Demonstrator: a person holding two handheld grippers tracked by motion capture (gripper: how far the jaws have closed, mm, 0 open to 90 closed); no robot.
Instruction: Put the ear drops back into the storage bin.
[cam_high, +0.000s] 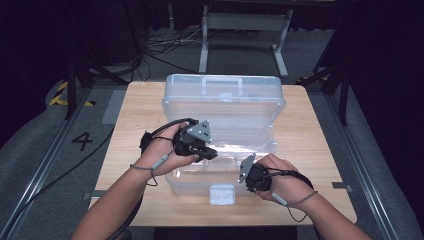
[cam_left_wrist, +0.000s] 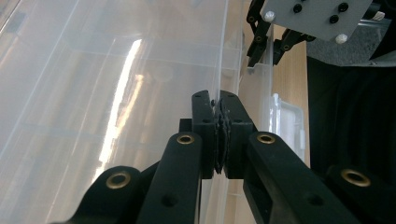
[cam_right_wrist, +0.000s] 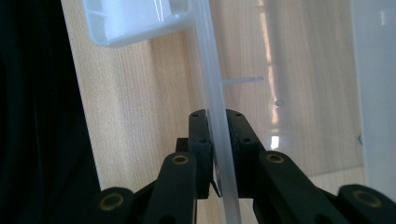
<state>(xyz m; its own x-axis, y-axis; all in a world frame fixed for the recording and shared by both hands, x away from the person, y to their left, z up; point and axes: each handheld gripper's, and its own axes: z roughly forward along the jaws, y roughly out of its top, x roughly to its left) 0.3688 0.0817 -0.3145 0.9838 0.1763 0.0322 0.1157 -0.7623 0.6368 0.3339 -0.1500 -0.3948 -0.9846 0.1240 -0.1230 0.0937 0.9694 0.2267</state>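
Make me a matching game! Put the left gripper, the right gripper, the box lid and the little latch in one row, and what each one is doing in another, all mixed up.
Things:
1. left gripper
2. right gripper
3. box lid
4. latch

States:
A. standing open at the back
B. hanging at the front edge of the box
C. clamped on a thin clear wall inside the box
D. clamped on the box's front wall

Pairs: 1-C, 2-D, 3-A, 4-B

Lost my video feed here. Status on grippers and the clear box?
Left gripper shut on thin divider wall inside clear box. Right gripper clamped on box's near wall. Lid open, nothing in the way.
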